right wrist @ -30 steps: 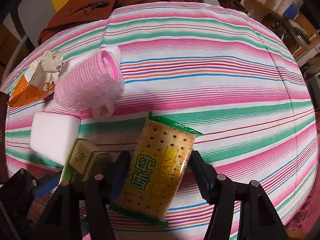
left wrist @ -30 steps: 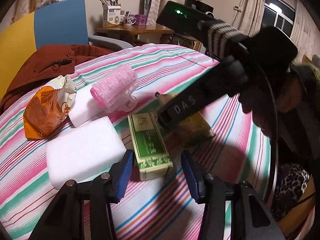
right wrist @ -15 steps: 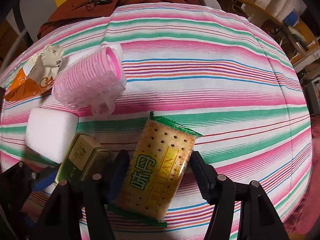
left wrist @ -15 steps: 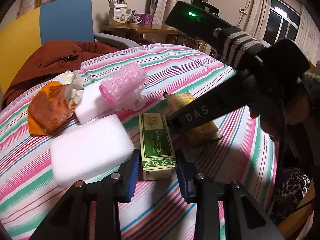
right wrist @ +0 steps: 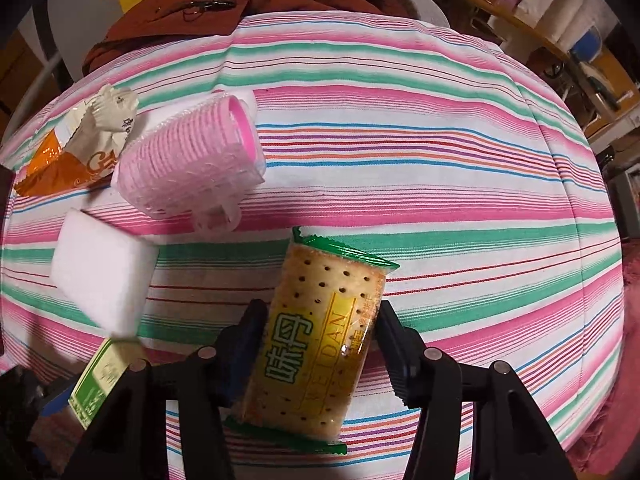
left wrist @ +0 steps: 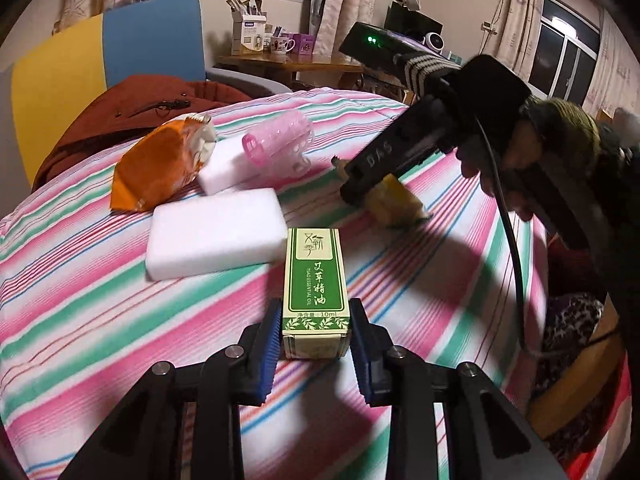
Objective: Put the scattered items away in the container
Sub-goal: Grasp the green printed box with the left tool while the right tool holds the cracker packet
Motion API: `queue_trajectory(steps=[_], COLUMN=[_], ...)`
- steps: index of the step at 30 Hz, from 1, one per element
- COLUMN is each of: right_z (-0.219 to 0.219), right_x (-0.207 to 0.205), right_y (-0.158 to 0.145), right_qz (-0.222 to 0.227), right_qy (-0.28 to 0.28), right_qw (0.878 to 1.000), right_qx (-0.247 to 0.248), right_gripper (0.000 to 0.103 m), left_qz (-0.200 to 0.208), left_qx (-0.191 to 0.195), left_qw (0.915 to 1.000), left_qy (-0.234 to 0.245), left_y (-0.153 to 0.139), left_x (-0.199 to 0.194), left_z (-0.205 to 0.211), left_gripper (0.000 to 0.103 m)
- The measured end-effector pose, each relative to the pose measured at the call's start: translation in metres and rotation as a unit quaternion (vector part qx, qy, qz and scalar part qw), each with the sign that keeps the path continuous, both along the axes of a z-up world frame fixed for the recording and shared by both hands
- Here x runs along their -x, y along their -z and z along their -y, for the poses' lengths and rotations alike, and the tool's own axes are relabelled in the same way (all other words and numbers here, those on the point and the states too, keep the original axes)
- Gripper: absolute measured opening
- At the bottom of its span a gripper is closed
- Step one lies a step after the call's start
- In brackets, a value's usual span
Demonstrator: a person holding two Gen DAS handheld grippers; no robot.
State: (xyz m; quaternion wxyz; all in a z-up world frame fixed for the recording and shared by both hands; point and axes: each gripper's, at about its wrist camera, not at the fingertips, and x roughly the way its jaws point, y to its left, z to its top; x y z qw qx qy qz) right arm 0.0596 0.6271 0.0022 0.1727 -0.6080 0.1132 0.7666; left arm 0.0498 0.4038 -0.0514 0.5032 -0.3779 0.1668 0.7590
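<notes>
My left gripper [left wrist: 316, 344] is shut on a green essential-oil box [left wrist: 315, 280] and holds it above the striped cloth. My right gripper [right wrist: 320, 344] is shut on a yellow cracker packet [right wrist: 316, 344]; it shows in the left wrist view [left wrist: 396, 200] too. On the cloth lie two white sponges [left wrist: 216, 236], a pink hair roller [left wrist: 280, 148] and an orange snack bag [left wrist: 160, 172]. The roller [right wrist: 192, 168], one sponge [right wrist: 100, 272] and the snack bag [right wrist: 76, 152] also show in the right wrist view. No container is in view.
A rust-red jacket [left wrist: 132, 120] lies at the far edge of the striped cloth [left wrist: 120, 320], before a blue and yellow chair [left wrist: 100, 48]. A wooden table [left wrist: 292, 64] with boxes and mugs stands behind. The cloth drops off at the right.
My left gripper closed on the green box and raised it off the cloth. My right gripper closed in on the cracker packet and lifted it slightly.
</notes>
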Motion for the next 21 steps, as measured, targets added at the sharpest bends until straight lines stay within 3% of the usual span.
queue_trajectory(steps=[7, 11, 14, 21], right_z=[0.002, 0.003, -0.024, -0.027], right_x=[-0.009, 0.002, 0.022, 0.016], right_y=[-0.008, -0.008, 0.021, 0.019], right_qz=[-0.001, 0.004, 0.002, 0.001], right_qy=[0.011, 0.009, -0.001, -0.002], right_qw=[1.000, 1.000, 1.000, 1.000], right_qx=[0.003, 0.001, -0.001, -0.004], right_gripper=[0.061, 0.061, 0.054, 0.053], left_qz=[0.008, -0.014, -0.026, -0.007], left_qx=[-0.001, 0.001, -0.008, -0.014], left_qw=[1.0000, 0.9996, 0.9989, 0.9999], left_qy=[-0.006, 0.026, 0.038, -0.001], left_y=[-0.001, -0.003, -0.006, -0.001], left_x=[0.005, -0.009, -0.021, -0.011], left_z=[-0.012, -0.012, -0.001, 0.039], left_gripper=[0.033, 0.031, 0.031, 0.031])
